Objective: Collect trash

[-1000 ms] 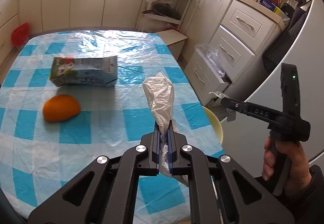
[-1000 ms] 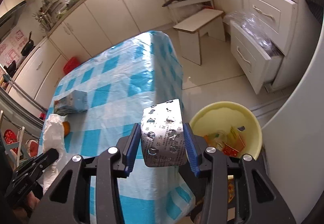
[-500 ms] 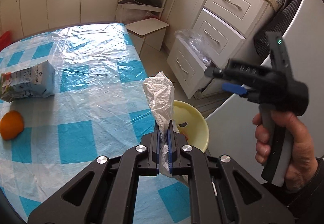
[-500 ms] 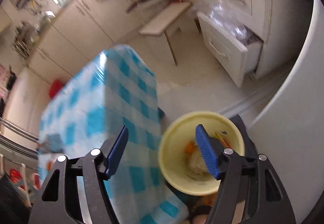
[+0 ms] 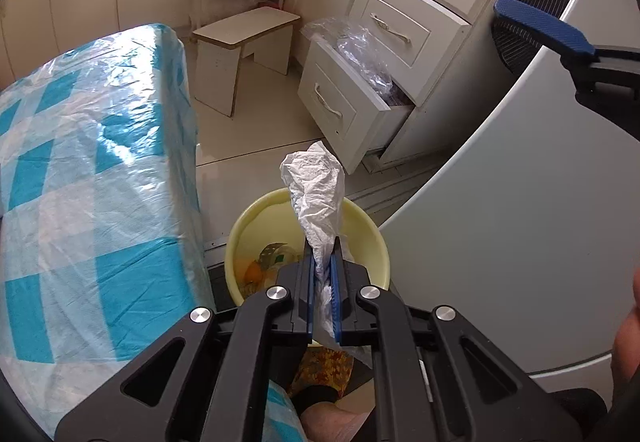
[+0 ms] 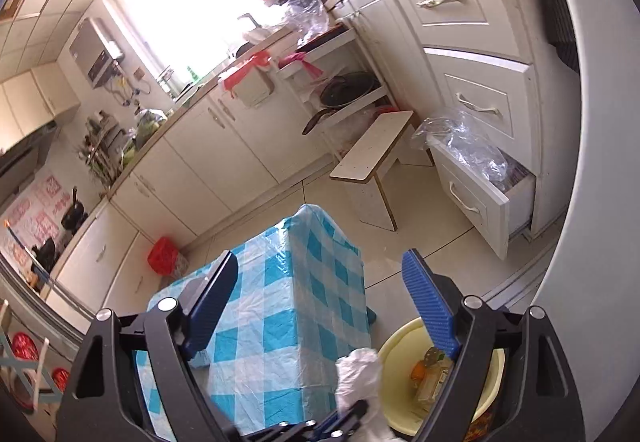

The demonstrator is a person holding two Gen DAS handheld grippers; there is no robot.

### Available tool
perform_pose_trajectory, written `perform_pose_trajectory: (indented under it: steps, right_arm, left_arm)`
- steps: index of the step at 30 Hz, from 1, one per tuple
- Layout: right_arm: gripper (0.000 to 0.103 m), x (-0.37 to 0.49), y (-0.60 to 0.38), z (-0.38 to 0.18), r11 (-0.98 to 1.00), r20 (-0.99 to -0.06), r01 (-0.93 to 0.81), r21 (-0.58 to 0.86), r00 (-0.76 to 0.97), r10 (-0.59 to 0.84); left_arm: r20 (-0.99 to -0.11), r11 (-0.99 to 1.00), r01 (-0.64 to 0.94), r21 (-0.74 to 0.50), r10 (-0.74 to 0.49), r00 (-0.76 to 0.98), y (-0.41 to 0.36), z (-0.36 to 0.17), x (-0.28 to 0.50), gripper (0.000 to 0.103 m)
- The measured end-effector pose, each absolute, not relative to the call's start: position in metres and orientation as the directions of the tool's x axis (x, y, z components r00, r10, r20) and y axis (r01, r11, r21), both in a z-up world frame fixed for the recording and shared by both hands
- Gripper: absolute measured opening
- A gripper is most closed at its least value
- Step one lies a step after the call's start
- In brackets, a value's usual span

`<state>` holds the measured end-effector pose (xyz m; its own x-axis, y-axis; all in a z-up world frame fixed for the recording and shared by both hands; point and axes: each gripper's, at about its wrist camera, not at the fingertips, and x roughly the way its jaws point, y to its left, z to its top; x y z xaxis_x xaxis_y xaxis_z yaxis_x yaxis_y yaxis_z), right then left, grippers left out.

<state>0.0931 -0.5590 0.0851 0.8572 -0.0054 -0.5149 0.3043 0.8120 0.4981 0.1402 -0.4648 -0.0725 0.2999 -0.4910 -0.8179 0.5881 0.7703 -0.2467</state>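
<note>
Crumpled white plastic bag sticks up from the clamped left gripper, above the yellow bin just past the table edge; earlier it hung over the tablecloth. In the right view, the right gripper has just been opening, now empty; its blister pack is gone, the bin below.

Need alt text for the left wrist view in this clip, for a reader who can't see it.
The left gripper pinches a crumpled white plastic bag over a yellow bin on the floor, beside a table with a blue checked cloth. Behind stand a small stool and an open drawer.
</note>
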Motion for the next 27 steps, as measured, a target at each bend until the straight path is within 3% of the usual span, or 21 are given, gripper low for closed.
perform_pose_trajectory:
  steps: [9, 11, 13, 16, 19, 27]
  right_arm:
    - [0.081, 0.090, -0.566, 0.087, 0.786, -0.490, 0.298, 0.541, 0.871, 0.007]
    - [0.081, 0.089, -0.567, 0.087, 0.782, -0.487, 0.298, 0.548, 0.874, 0.008]
    - [0.081, 0.090, -0.567, 0.086, 0.780, -0.487, 0.298, 0.550, 0.873, 0.010]
    - [0.081, 0.090, -0.568, 0.085, 0.778, -0.489, 0.301, 0.551, 0.872, 0.009]
    - [0.081, 0.090, -0.570, 0.084, 0.778, -0.493, 0.304, 0.550, 0.870, 0.008]
    - [0.081, 0.095, -0.563, 0.082, 0.791, -0.507, 0.305, 0.531, 0.862, 0.008]
  left_arm:
    - [-0.839, 0.783, 0.581, -0.224, -0.458, 0.294, -0.495, -0.076, 0.147, 0.012]
    - [-0.845, 0.790, 0.574, -0.215, -0.445, 0.296, -0.496, -0.078, 0.148, 0.019]
    - [-0.854, 0.803, 0.560, -0.205, -0.427, 0.298, -0.497, -0.080, 0.149, 0.039]
    - [-0.857, 0.817, 0.541, -0.202, -0.414, 0.307, -0.497, -0.079, 0.152, 0.054]
    - [-0.858, 0.823, 0.532, -0.199, -0.409, 0.311, -0.497, -0.077, 0.153, 0.062]
    - [-0.850, 0.829, 0.519, -0.207, -0.416, 0.325, -0.478, -0.066, 0.150, 0.068]
